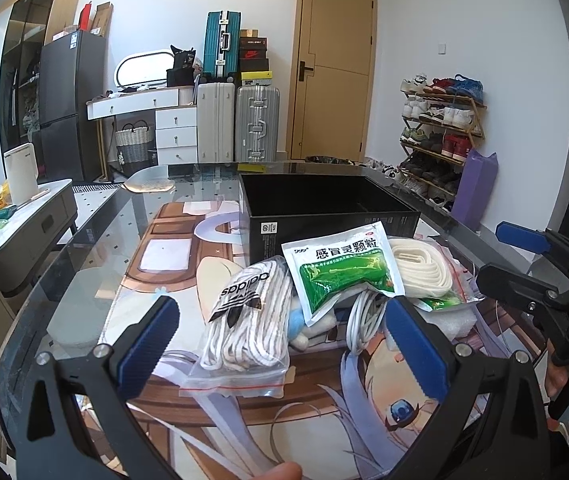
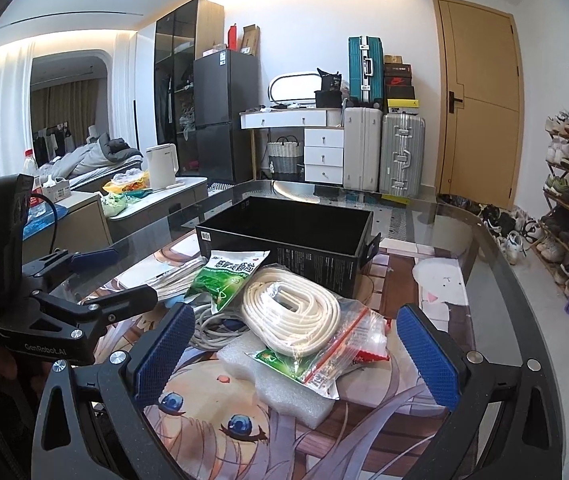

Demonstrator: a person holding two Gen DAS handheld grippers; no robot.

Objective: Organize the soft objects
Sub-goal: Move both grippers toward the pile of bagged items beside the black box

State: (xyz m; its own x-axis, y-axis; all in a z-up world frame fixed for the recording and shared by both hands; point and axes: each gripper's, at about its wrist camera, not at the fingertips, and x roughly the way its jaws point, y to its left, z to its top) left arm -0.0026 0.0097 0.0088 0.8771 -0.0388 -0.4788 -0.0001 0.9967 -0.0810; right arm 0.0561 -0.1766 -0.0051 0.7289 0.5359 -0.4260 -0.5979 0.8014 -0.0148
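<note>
A pile of soft items lies on the anime mat in front of an open black box (image 1: 324, 208) (image 2: 284, 232). The pile holds a zip bag of white shoelaces (image 1: 244, 320), a green medicine sachet (image 1: 344, 268) (image 2: 232, 276), a cream strap coil in a zip bag (image 1: 420, 268) (image 2: 292, 312), a white cable (image 1: 360, 316) (image 2: 212, 328) and a white foam pad (image 2: 284, 384). My left gripper (image 1: 284, 340) hovers open just short of the shoelace bag. My right gripper (image 2: 296, 354) is open too, with the coil bag and foam between its fingers' lines but untouched.
The glass table's rounded edge (image 2: 496, 248) curves off to the right. A side cabinet with a white kettle (image 1: 22, 172) stands on the left. A shoe rack (image 1: 440, 128) and a purple bag (image 1: 476, 188) are on the right. Suitcases (image 1: 236, 124) and a door stand behind.
</note>
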